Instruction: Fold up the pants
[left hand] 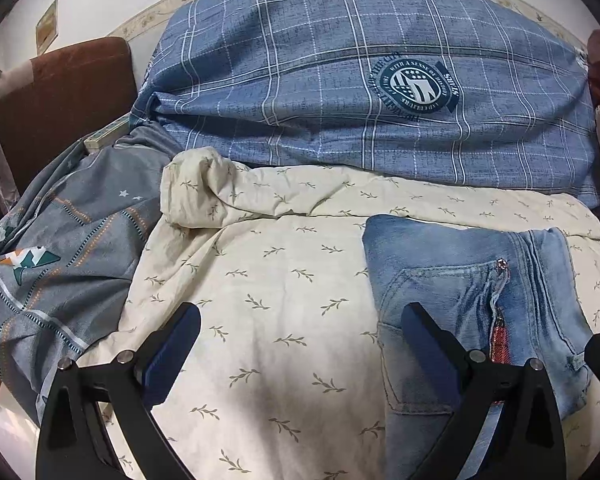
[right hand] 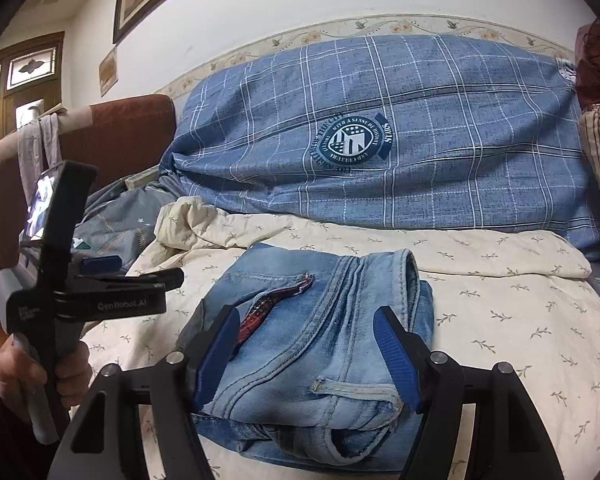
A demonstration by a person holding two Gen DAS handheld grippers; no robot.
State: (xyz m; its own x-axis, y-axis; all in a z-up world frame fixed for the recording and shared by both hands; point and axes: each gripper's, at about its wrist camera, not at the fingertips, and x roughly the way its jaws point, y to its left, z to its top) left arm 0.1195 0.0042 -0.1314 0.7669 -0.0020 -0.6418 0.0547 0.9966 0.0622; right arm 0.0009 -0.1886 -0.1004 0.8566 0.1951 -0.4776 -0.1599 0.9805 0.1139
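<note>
Folded jeans on cream sheet

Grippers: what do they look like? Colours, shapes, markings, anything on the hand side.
Both match. The right gripper has black triangular finger arms with cut-outs, silver round bolts at the pivots, and ribbed blue pads. The left gripper is built the same way. Seen from the right wrist view, its black body carries white "GenRobot.AI" lettering, a grey handle and a mounted phone-like screen. A bare hand holds it; no sleeve or cables visible.

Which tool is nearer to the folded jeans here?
Right. The right tool sits open directly over the folded jeans, its fingers straddling the bundle. The left tool is open off to the jeans' left, mostly over the cream sheet.
</note>
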